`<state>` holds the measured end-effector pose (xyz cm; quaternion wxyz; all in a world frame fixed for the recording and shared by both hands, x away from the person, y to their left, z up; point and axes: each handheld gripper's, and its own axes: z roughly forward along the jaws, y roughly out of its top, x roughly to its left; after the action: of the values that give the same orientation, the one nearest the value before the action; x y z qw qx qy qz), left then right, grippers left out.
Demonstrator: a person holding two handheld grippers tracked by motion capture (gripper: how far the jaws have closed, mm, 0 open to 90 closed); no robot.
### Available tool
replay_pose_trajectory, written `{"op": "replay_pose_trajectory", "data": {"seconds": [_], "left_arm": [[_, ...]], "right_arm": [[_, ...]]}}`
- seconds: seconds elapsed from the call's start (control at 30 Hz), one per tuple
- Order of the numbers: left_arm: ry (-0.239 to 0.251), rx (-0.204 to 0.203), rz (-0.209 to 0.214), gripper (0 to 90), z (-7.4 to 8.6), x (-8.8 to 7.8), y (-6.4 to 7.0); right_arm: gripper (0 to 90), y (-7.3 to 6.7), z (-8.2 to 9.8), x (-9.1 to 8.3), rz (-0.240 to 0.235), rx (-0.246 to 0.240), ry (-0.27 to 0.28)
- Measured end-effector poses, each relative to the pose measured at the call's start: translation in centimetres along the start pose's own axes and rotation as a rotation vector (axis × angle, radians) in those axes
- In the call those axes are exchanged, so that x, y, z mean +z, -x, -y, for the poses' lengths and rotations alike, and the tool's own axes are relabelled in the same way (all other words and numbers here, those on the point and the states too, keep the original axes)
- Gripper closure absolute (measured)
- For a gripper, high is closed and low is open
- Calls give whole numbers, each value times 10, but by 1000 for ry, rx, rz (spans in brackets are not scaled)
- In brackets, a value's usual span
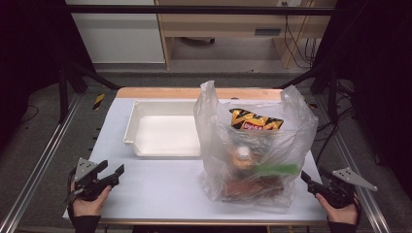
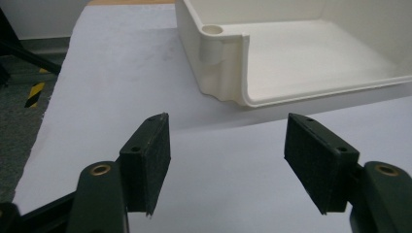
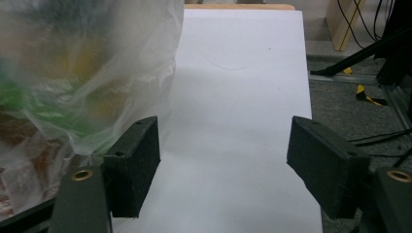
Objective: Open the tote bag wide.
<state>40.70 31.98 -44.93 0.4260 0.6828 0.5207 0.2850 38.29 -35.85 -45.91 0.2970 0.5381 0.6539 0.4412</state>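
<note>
A clear plastic bag [image 1: 252,145] stands upright on the right half of the white table [image 1: 160,184], with a yellow-and-black snack packet [image 1: 255,120], a green item [image 1: 277,170] and other goods inside. A white tray [image 1: 163,128] lies empty at the back left. My left gripper [image 1: 111,173] hovers open at the front left corner, and in the left gripper view its jaws frame bare table short of the white tray [image 2: 291,53]. My right gripper [image 1: 307,178] is open at the front right, just right of the bag [image 3: 82,73], with nothing between its pads.
Metal rails run along both sides of the table. A black frame bar crosses overhead at the back, with wooden furniture and cables behind it. Bare table lies between the tray, the bag and the front edge.
</note>
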Motion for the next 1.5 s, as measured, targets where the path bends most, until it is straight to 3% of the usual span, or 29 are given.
{"op": "replay_pose_trajectory", "data": {"seconds": [0.27,0.47,0.57,0.73,0.83,0.93,0.97,1.0,1.13,1.17,1.2,1.33,1.43,1.5], "left_arm": [[38,4,54,362,-14,-3,18],[72,7,129,405,-34,-7,42],[70,21,172,417,-45,-6,58],[96,21,279,425,-72,-2,91],[112,71,320,427,-88,1,117],[126,109,373,424,-102,5,146],[126,109,373,420,-102,5,146],[127,119,411,412,-109,8,161],[93,143,470,375,-117,20,191],[93,143,470,362,-117,20,191],[77,142,502,345,-118,27,203],[20,147,522,337,-116,44,220],[-22,167,526,461,-112,52,229],[-50,167,546,590,-109,57,235]], "right_arm": [[364,-5,-13,-17,-38,19,45],[366,-16,-36,-36,-91,-6,103],[348,-23,-48,-39,-118,-24,121],[288,-40,-75,-37,-167,-43,135],[298,-50,-89,-30,-182,-67,126],[371,-59,-98,-25,-188,-102,113],[422,-62,-100,-23,-189,-106,107],[453,-63,-100,-22,-189,-109,105],[656,-67,-98,-17,-208,-114,79],[656,-67,-98,-17,-208,-114,79],[753,-68,-96,-16,-220,-127,66],[886,-69,-93,-15,-240,-139,48],[898,-69,-91,-19,-256,-135,53],[899,-70,-90,-22,-267,-132,54]]}}
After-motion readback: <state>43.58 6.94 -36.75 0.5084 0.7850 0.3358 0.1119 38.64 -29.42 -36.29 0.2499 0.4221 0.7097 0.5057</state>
